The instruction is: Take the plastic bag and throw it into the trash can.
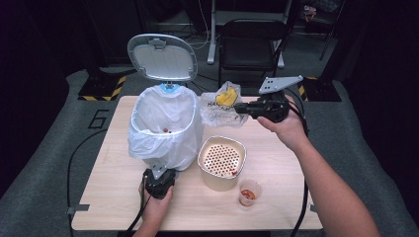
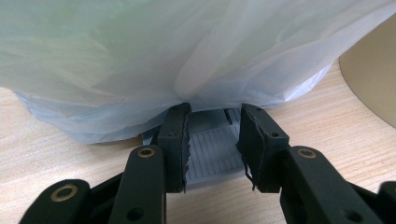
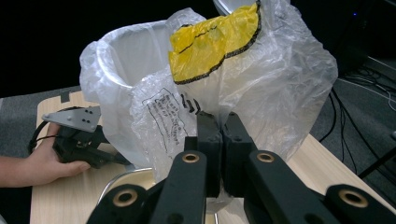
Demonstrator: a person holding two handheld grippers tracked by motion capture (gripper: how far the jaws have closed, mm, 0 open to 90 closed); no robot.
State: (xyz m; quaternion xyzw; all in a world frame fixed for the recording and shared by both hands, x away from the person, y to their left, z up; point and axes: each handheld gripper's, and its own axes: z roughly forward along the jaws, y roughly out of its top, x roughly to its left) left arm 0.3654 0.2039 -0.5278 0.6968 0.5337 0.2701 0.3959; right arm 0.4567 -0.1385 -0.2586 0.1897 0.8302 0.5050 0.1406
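A pedal bin (image 1: 165, 126) lined with a white bag stands at the table's left, its grey lid (image 1: 162, 57) raised. My left gripper (image 1: 159, 174) sits at the bin's foot, its jaws shut on either side of the grey ribbed pedal (image 2: 212, 154) under the hanging liner (image 2: 187, 56). My right gripper (image 1: 241, 107) hovers above the table's far middle, shut on a crumpled clear plastic bag (image 1: 221, 102) with yellow print. In the right gripper view the bag (image 3: 243, 79) hangs upward from the closed jaws (image 3: 219, 123), with the bin's lined rim (image 3: 121, 51) behind it.
A cream bowl with a perforated insert (image 1: 222, 159) stands just right of the bin. A small clear cup (image 1: 249, 192) with reddish bits sits near the front edge. A black chair (image 1: 249, 47) stands beyond the table. Cables trail off the front.
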